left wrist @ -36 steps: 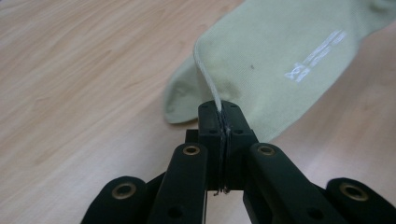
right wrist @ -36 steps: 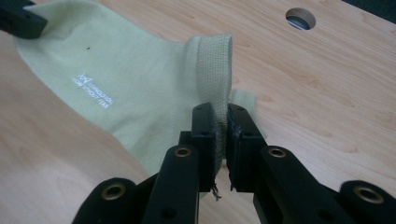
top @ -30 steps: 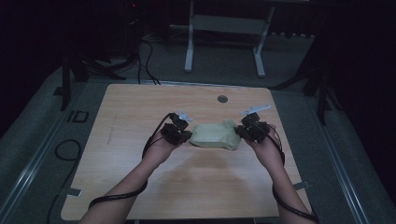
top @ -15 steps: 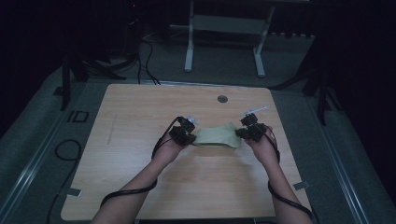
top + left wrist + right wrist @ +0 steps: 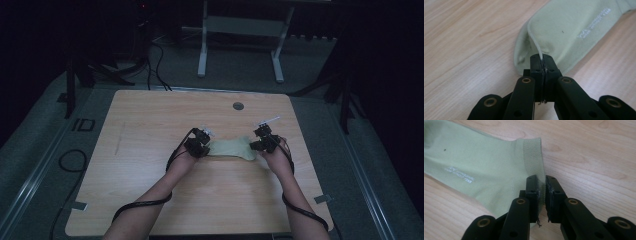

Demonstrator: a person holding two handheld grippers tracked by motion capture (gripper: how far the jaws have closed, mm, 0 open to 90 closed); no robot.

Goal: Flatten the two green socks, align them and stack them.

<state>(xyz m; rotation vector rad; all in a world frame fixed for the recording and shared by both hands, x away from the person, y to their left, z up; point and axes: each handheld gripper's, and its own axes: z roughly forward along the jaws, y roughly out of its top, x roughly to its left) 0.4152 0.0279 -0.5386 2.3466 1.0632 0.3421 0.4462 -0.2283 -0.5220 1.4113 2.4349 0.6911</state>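
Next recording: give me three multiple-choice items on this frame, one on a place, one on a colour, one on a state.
1. Where does the sock lie?
A. on the floor
B. on the table between the two grippers
C. on the metal stand

2. What colour is the sock?
A. pale green
B. red
C. navy

3. How does the left gripper stand?
A. wide open above the sock
B. lying unused
C. shut on the sock's toe end

Answers: 1 B, the high view shows it stretched between the left gripper and right gripper; 2 A, both gripper views show pale green knit; 3 C, its jaws pinch the fabric.

Bare table (image 5: pixel 150 130) all around, small round grommet (image 5: pixel 238 106) seemingly flush, far edge
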